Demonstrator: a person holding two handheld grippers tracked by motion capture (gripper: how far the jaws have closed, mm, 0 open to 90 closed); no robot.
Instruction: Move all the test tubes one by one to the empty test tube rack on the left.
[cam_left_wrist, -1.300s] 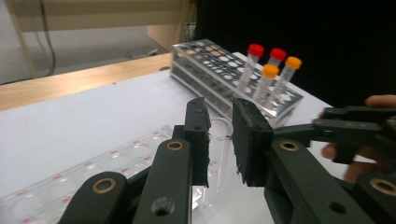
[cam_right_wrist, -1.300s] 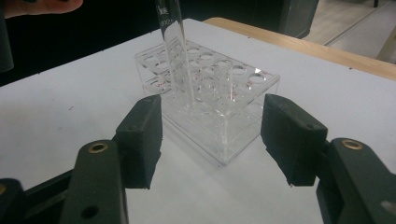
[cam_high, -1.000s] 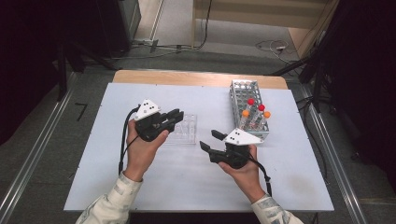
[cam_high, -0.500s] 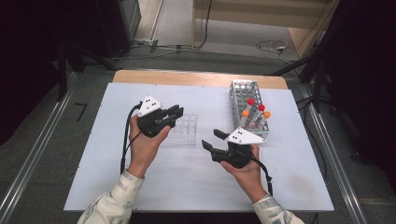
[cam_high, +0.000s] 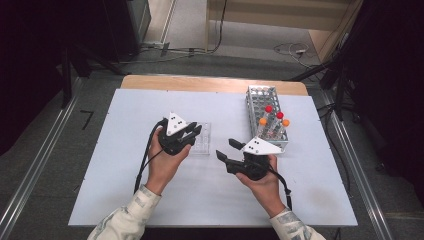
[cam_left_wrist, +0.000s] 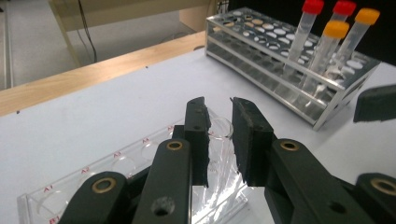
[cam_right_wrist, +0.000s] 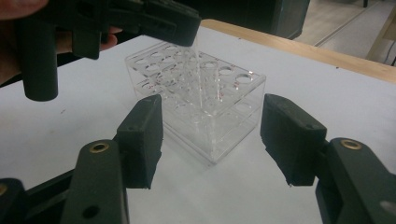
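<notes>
A clear plastic tube rack (cam_high: 203, 144) (cam_right_wrist: 205, 93) lies on the white table mid-left. My left gripper (cam_high: 195, 132) (cam_left_wrist: 219, 112) hovers right over it, jaws nearly together and shut on a clear tube (cam_left_wrist: 219, 128) (cam_right_wrist: 201, 70) whose lower end reaches into the rack's holes. The right gripper view also has the left gripper (cam_right_wrist: 184, 23) at its top left. My right gripper (cam_high: 226, 148) (cam_right_wrist: 212, 102) rests low on the table just right of the clear rack, pointed at it, open, with its jaws apart from the rack's corner.
A metal tube rack (cam_high: 261, 97) (cam_left_wrist: 261, 51) stands at the back right, holding several capped tubes (cam_high: 272, 117) (cam_left_wrist: 327, 37) with red and orange caps at its near end. The table's wooden far edge (cam_high: 210, 82) runs behind. Bare white table surface lies in front of both hands.
My left gripper has sunk toward the clear rack and shifted a little nearer and to the right with the clear tube. The right gripper has stayed in place.
</notes>
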